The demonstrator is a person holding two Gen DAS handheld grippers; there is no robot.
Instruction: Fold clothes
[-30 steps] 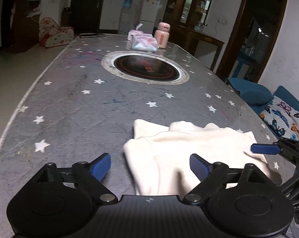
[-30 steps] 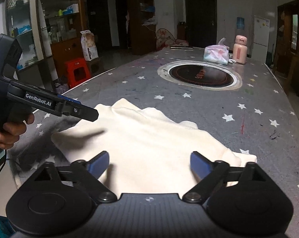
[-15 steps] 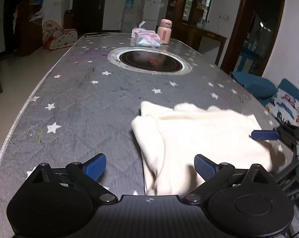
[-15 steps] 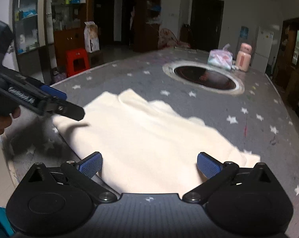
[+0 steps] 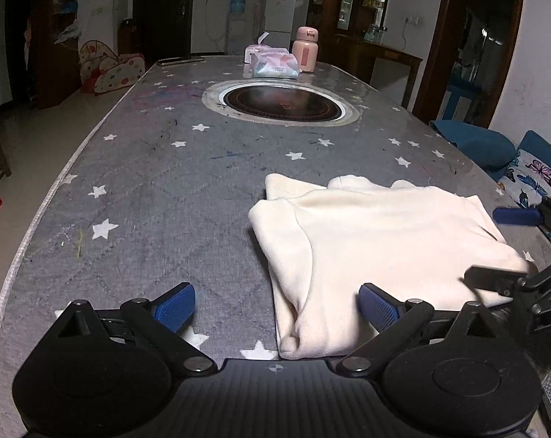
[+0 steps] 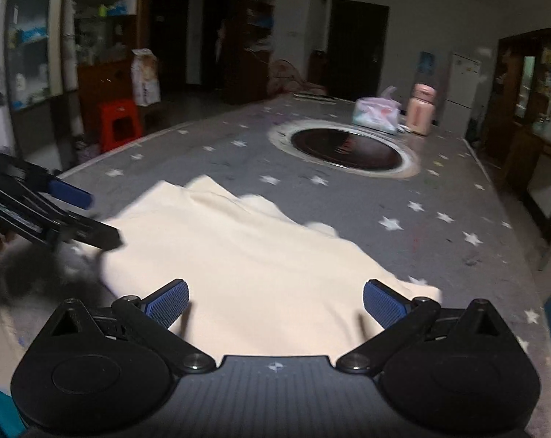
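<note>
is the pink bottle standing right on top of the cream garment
No, the pink bottle stands at the far end of the table, beyond the round black inset, while the cream garment lies near the grippers.

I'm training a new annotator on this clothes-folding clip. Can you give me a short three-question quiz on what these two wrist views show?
1. True or false: the left gripper is clamped on the cream fleece garment.
2. What lies directly beyond the garment, set into the grey star-patterned tabletop? A) a round black hotplate with a metal ring B) a sink C) a cutting board
3. Fill in: near the far end of the table, a pink bottle stands beside a ____ of tissues.

Key:
1. False; both the left and right gripper stand open, nothing pinched.
2. A, the hotplate.
3. Pack.
</note>
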